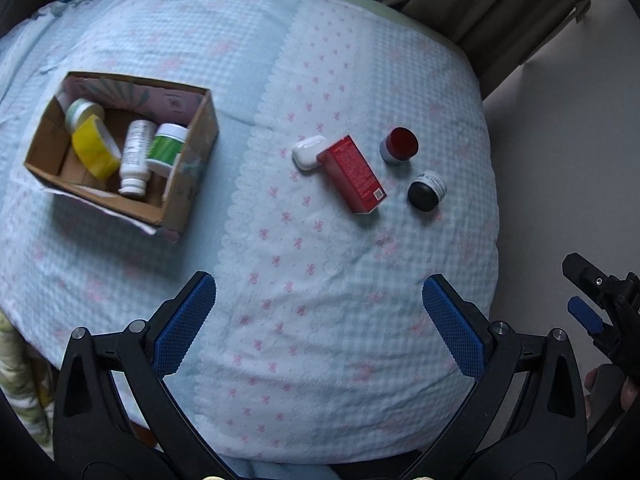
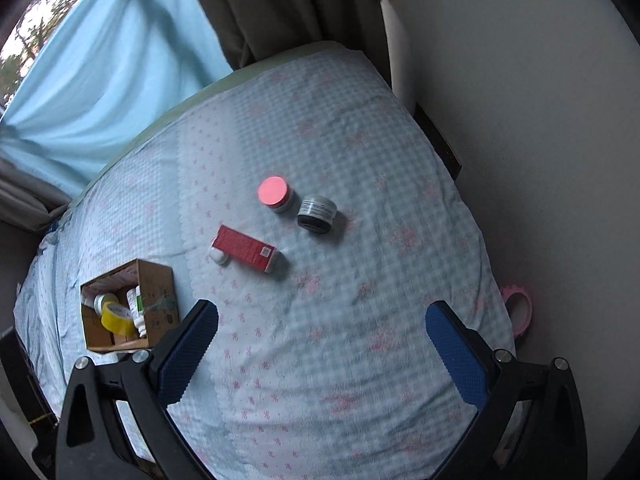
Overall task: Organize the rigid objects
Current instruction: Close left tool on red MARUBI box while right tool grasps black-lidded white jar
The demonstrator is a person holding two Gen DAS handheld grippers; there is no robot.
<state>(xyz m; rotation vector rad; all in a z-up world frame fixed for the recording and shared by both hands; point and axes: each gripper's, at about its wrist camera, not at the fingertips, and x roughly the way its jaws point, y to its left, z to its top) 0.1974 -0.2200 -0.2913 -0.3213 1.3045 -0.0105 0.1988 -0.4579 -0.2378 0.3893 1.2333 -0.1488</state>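
Over the bedspread [image 1: 320,240] both grippers, left gripper [image 1: 320,320] and right gripper [image 2: 322,344], hung wide open, empty; I'd grab the red box [image 1: 354,174] across its narrow sides, then drop it in the cardboard box [image 1: 192,184].

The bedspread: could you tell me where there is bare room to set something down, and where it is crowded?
Bare bedspread lies between both open grippers, left and right, and the objects, and between the cardboard box and the white case. Crowded: the case touches the red carton, with the red-lidded jar and black jar close by. The box is nearly full.
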